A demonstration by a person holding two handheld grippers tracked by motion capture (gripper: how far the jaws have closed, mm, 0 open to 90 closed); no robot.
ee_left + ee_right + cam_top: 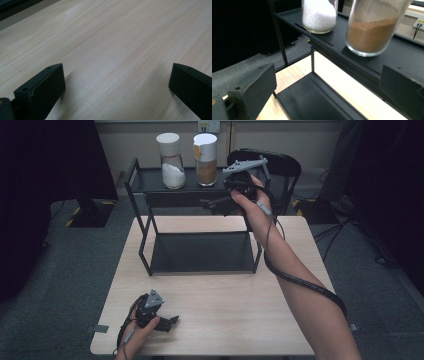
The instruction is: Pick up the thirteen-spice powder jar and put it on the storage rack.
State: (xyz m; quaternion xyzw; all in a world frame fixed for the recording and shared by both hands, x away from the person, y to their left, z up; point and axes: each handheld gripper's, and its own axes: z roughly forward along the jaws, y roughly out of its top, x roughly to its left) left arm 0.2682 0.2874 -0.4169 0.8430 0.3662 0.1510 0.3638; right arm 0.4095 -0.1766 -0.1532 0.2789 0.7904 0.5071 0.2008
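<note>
On the top tier of the black metal two-tier rack [150, 185] at the far side of the light wooden table [240, 305] stand two clear glass jars, both upright with their long axes vertical and their caps pointing at the ceiling. The right-hand one, the tall glass jar of brown powder [205, 160], wears a white cap with a yellowish label at its side and is filled to roughly half its height with fine reddish-brown powder. Just beside it on the left, not quite touching, is the glass jar of white granules [171, 161], also white-capped, its contents lying lower and sloped.

The right gripper [216, 205] is held up at the front edge of that top tier, below and just right of the brown jar, its jaws spread wide with nothing between them; in its own view the brown jar sits just ahead between the jaws.

The left gripper [169, 322] rests low on the near left of the table, jaws wide apart over bare wood, holding nothing.

The rack's lower tray is bare.
</note>
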